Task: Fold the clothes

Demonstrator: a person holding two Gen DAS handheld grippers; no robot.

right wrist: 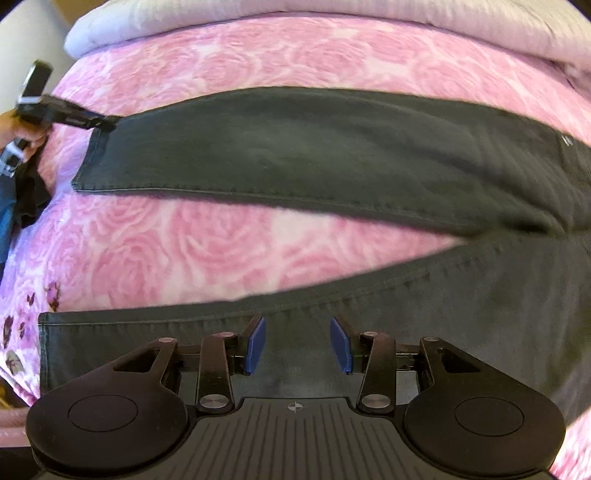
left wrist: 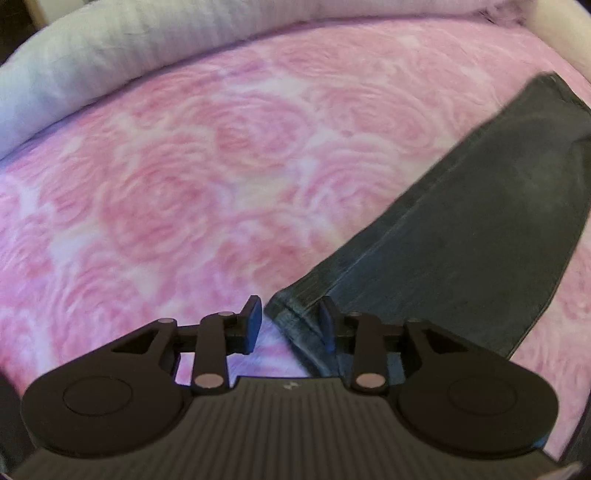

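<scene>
Dark grey jeans (left wrist: 461,221) lie spread on a pink rose-pattern blanket (left wrist: 184,166). My left gripper (left wrist: 291,323) is open, and the hem corner of one leg lies between its fingers. In the right wrist view that far leg (right wrist: 295,158) runs across the bed, with the left gripper (right wrist: 105,123) at its hem end on the left. The near leg (right wrist: 369,306) lies along the bottom, directly under my right gripper (right wrist: 297,343). The right gripper is open, its blue pads (right wrist: 256,345) apart just above the fabric and holding nothing.
A pale rolled duvet (left wrist: 110,48) lines the far side of the bed, seen too in the right wrist view as the duvet (right wrist: 332,11). A person's hand (right wrist: 33,142) holds the left gripper at the bed's left edge. Bare blanket (right wrist: 184,243) shows between the two legs.
</scene>
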